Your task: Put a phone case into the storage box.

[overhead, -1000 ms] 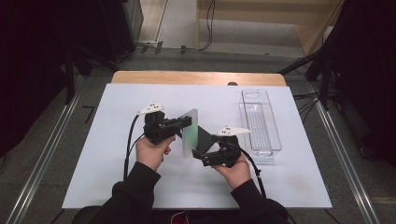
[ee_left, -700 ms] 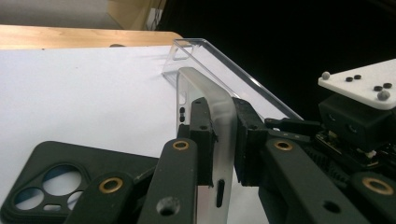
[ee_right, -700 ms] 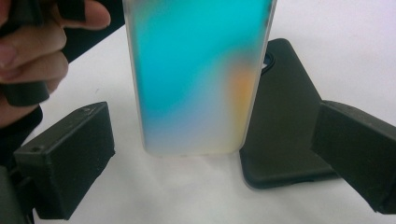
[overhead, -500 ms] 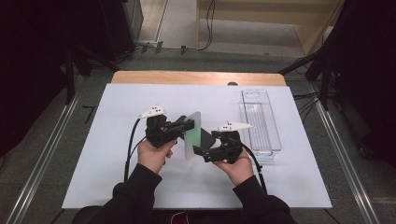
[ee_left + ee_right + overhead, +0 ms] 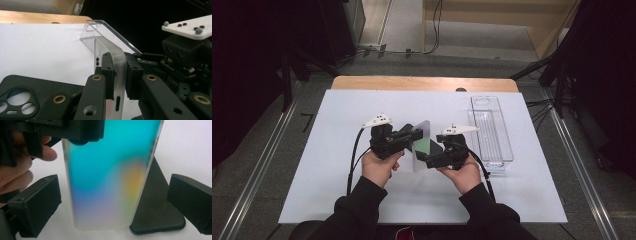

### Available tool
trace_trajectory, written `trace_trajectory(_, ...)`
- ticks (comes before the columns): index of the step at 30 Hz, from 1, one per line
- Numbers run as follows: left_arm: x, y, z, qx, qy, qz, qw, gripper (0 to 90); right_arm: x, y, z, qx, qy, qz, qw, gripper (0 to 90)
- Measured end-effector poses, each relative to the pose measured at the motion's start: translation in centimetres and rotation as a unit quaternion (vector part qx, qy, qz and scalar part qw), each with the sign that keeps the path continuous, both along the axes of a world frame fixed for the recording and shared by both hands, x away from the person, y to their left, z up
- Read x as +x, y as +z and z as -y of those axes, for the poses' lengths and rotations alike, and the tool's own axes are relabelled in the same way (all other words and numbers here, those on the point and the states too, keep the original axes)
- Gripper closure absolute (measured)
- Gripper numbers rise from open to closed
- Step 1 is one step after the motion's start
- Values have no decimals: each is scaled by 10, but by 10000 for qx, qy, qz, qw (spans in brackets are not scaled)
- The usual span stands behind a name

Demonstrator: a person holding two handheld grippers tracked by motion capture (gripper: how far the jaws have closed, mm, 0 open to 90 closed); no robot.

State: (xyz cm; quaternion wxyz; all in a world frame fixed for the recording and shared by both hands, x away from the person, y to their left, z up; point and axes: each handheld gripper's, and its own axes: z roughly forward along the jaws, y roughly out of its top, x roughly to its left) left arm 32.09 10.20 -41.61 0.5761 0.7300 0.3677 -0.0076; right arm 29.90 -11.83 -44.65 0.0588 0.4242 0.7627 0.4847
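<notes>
Left hand-held gripper [image 5: 119, 75] clamps the frosted phone case [image 5: 117, 62]; the right hand-held gripper [image 5: 110, 205] view shows wide jaws.

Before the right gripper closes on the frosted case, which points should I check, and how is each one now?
1. Left gripper grips the frosted case by its edge: ok, pads pressed on both sides.
2. Right gripper is open around the case: ok, both pads stand apart from it.
3. Case is centred between the right pads: not ok, it sits nearer the left pad in the right gripper view.
4. Black case lies flat behind, outside the jaws: ok.
5. Clear tray is apart from both hands: ok.
6. What the coloured glow behind the case is: cannot tell.
</notes>
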Motion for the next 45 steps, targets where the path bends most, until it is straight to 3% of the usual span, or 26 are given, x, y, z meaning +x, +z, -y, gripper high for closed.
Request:
trace_trajectory(17,-5,-2,7,-90,-91,-82,9999,806,10,4,-6,57,-74,-24,10000,0)
trace_trajectory(21,-5,-3,7,-78,-73,-106,9999,804,10,4,-4,167,79,-3,9998,133)
trace_trajectory(26,-4,-3,7,-147,-116,-164,9997,796,9,5,-4,80,46,92,9999,145)
trace_trajectory(28,-4,-2,6,-187,-113,-177,9996,769,8,5,-5,60,26,106,9999,145)
trace_trajectory(29,-3,-1,5,-242,-85,-173,9995,653,8,6,-4,-5,2,139,9999,145)
trace_trajectory(31,-3,0,4,-212,-65,-156,9996,621,8,6,-4,-4,-6,128,9999,145)
trace_trajectory(35,0,5,-1,-182,-24,-169,9997,477,9,4,-2,-78,-26,110,9999,145)
trace_trajectory(45,0,9,-12,-102,-53,-180,9998,374,12,2,5,-95,-126,68,9999,145)
